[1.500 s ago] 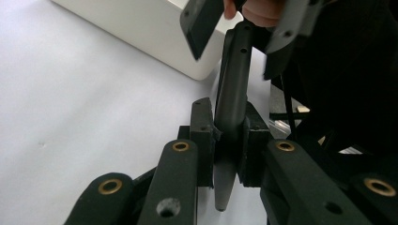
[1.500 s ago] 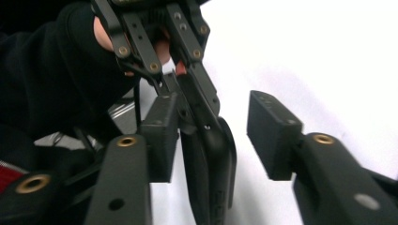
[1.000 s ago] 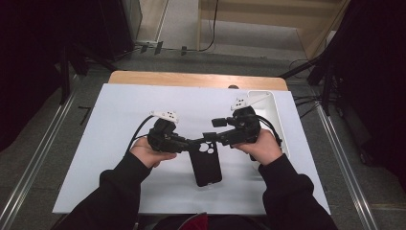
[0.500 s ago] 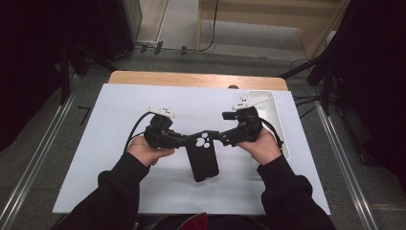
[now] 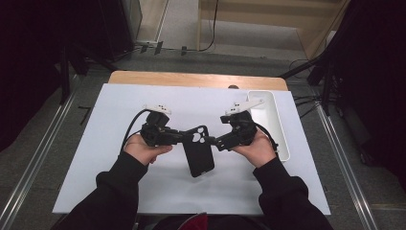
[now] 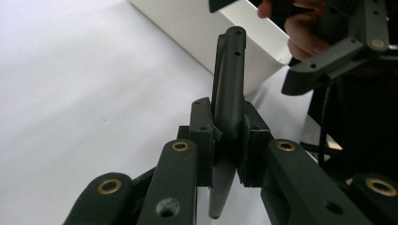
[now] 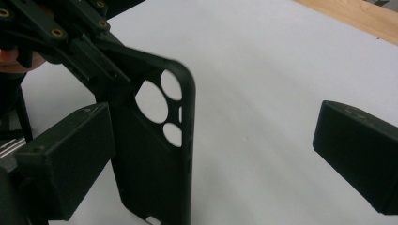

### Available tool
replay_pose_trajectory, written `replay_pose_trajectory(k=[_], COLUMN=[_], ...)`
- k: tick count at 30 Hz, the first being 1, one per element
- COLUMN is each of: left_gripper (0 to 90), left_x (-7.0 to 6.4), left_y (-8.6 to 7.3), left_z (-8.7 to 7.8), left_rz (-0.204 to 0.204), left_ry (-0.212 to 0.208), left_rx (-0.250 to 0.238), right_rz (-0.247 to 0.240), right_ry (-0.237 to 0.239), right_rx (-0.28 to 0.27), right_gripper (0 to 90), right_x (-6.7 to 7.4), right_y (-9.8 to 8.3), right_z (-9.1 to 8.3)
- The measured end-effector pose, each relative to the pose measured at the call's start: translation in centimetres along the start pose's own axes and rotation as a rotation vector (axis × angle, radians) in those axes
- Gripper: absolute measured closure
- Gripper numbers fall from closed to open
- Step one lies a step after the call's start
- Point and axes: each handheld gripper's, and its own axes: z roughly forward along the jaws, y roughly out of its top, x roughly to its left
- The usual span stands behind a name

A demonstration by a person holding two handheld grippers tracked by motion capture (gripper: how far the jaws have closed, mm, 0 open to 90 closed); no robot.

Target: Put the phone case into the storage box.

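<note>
Black phone case [image 5: 198, 152] with three camera cutouts

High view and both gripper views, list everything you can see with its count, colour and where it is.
phone case: one, black, held above the middle of the table, camera holes at its far end
tray: one, white, long, right side of the table
table: one, white top with a wooden strip along the far edge
left gripper: one, black, shut on the phone case's edge
right gripper: one, black, jaws just opened wide, phone case between them but not pressed
hands: two, black sleeves, from the near edge
</note>
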Motion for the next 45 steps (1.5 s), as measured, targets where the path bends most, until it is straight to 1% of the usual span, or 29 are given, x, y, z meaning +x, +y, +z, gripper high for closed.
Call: replay_pose_trajectory(k=[1,2,3,9,11,15,16,17,20,21,22,25,26,28,30,32,37,38,40,42,43,45], left_gripper=[79.3,79.3,79.3,79.3,79.3,79.3,79.3,79.3,79.3,79.3,79.3,79.3,79.3,79.3,79.3,79.3,79.3,79.3,79.2,79.2,79.2,79.3], left_x=[0.1,0.1,0.2,0.4,0.5,0.7,0.7,0.7,0.8,0.8,0.8,0.8,0.8,0.9,0.9,0.9,0.8,0.7,0.7,0.8,0.8,0.7], left_y=[0.0,0.0,0.0,0.1,0.1,0.1,0.1,0.2,0.2,0.2,0.2,0.2,0.2,0.2,0.3,0.2,0.3,0.3,0.3,0.3,0.3,0.3], left_z=[-0.1,-0.2,-0.3,-1.0,-1.2,-1.4,-1.5,-1.6,-1.8,-1.9,-2.0,-2.1,-2.2,-2.3,-2.4,-2.4,-2.3,-2.3,-2.2,-2.2,-2.2,-2.1], left_rz=[0.001,-0.009,-0.015,-0.034,-0.041,-0.065,-0.074,-0.071,-0.093,-0.097,-0.109,-0.113,-0.123,-0.13,-0.141,-0.15,-0.151,-0.155,-0.159,-0.172,-0.177,-0.18], left_ry=[0.004,0.003,0.008,0.039,0.051,0.069,0.075,0.08,0.096,0.104,0.109,0.115,0.115,0.124,0.135,0.147,0.171,0.182,0.185,0.187,0.183,0.188], left_rx=[-0.003,-0.014,-0.02,-0.055,-0.063,-0.082,-0.086,-0.087,-0.105,-0.104,-0.11,-0.129,-0.133,-0.143,-0.132,-0.14,-0.148,-0.143,-0.131,-0.125,-0.123,-0.128], right_rz=[-0.006,-0.012,-0.007,-0.012,-0.017,-0.012,-0.017,-0.015,-0.021,-0.022,-0.023,-0.009,-0.008,-0.003,-0.008,-0.007,0.002,0.002,0.003,-0.007,-0.008,-0.005], right_ry=[-0.006,-0.014,-0.017,-0.012,-0.022,-0.032,-0.036,-0.04,-0.044,-0.047,-0.05,-0.041,-0.044,-0.045,-0.042,-0.034,-0.036,-0.034,-0.035,-0.036,-0.043,-0.043], right_rx=[0.002,0.003,0.002,-0.01,-0.022,-0.032,-0.038,-0.041,-0.056,-0.059,-0.064,-0.073,-0.078,-0.08,-0.083,-0.083,-0.083,-0.082,-0.084,-0.079,-0.077,-0.083], right_gripper=[0.0,0.0,0.0,0.0,0.0,0.0,0.0,0.0,0.0,0.0,0.0,0.0,0.0,0.0,0.0,0.0,0.0,0.0,0.0,0.0,0.0,0.0], right_x=[0.0,0.1,0.1,0.4,0.5,0.8,0.9,1.0,1.4,1.5,1.6,1.7,1.7,1.8,1.8,1.9,2.0,2.1,2.2,2.3,2.4,2.5], right_y=[0.0,-0.1,-0.1,-0.2,-0.3,-0.3,-0.3,-0.3,-0.2,-0.2,-0.3,-0.4,-0.4,-0.5,-0.6,-0.7,-1.1,-1.1,-1.2,-1.3,-1.3,-1.4], right_z=[0.1,0.2,0.2,0.6,0.8,1.0,1.0,1.0,1.2,1.2,1.3,1.5,1.6,1.7,1.9,2.2,2.8,2.9,3.1,3.3,3.4,3.6])
